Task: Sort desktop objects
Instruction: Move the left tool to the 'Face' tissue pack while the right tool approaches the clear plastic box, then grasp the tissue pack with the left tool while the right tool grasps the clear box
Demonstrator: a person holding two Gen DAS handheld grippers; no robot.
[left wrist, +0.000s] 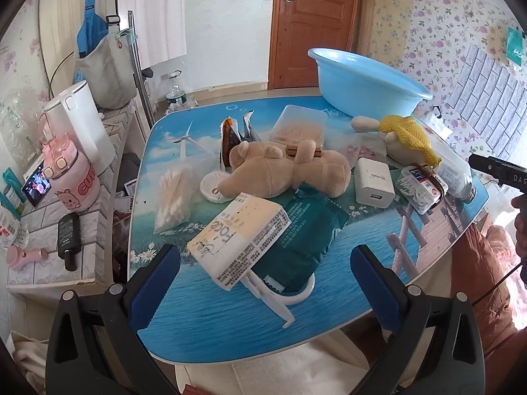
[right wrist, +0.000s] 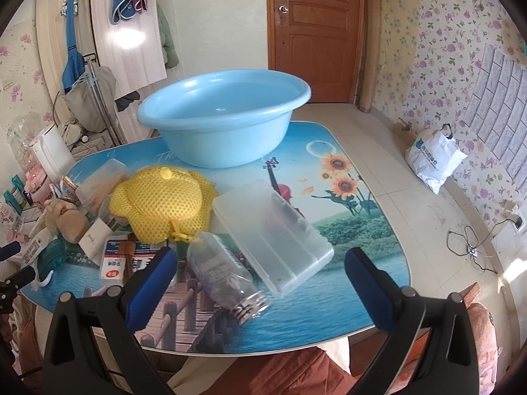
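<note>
A cluttered table (left wrist: 230,322) holds a brown plush bear (left wrist: 286,171), a white box (left wrist: 240,233) lying on a green pack (left wrist: 303,230), a white charger (left wrist: 375,184), a bag of cotton swabs (left wrist: 174,194) and a light blue basin (left wrist: 362,82). My left gripper (left wrist: 263,279) is open and empty, near the table's front edge below the white box. My right gripper (right wrist: 260,276) is open and empty, near an empty clear bottle (right wrist: 227,273) and a clear plastic case (right wrist: 273,233). A yellow mesh plush (right wrist: 158,204) lies before the basin (right wrist: 224,115).
A side shelf (left wrist: 49,230) to the left carries a white kettle (left wrist: 82,125), a pink cup (left wrist: 72,177) and a black bottle (left wrist: 69,237). A swab box (left wrist: 421,184) lies at the right. A white bag (right wrist: 434,158) sits on the floor by the wall.
</note>
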